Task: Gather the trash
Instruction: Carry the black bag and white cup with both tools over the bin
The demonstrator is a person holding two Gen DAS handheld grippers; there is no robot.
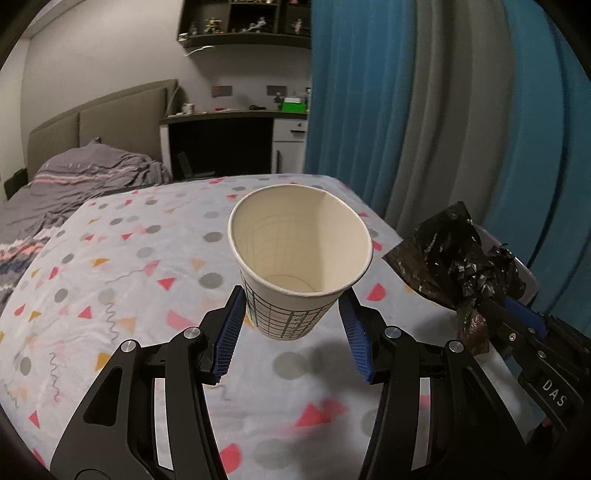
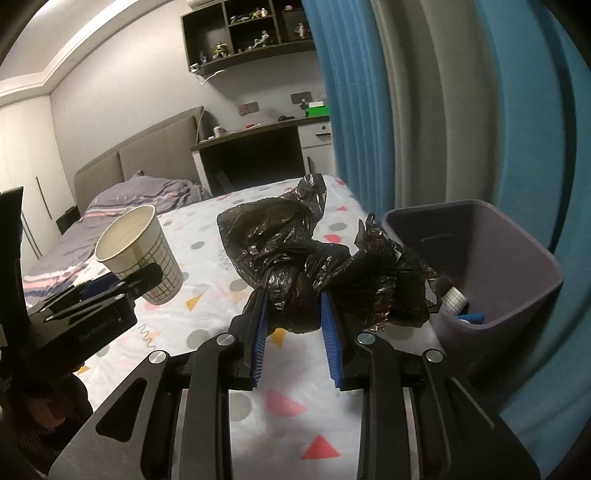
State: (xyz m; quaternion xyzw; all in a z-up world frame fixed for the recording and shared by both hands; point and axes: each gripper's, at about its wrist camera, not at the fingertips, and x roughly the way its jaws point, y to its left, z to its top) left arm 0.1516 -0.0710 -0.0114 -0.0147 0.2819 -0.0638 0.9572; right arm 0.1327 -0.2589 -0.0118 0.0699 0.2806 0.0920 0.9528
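Observation:
My left gripper point(image 1: 291, 299) is shut on a white paper cup point(image 1: 299, 254) with a green grid print, held upright and lifted off the patterned bedspread point(image 1: 129, 266). The same cup point(image 2: 147, 254) shows at the left of the right wrist view, clamped by the left gripper's black fingers point(image 2: 140, 278). My right gripper point(image 2: 291, 295) is shut on a crumpled black plastic bag point(image 2: 295, 251), its blue pads pressing the bag's knotted middle. That bag point(image 1: 454, 266) appears at the right edge of the left wrist view. A purple trash bin point(image 2: 517, 280) stands just right of the bag, with some trash inside.
A teal and grey curtain point(image 2: 424, 110) hangs close behind the bin. A second bed with a grey striped duvet point(image 1: 74, 181) lies to the left. A desk point(image 1: 236, 122) and wall shelves point(image 1: 243, 29) stand at the back.

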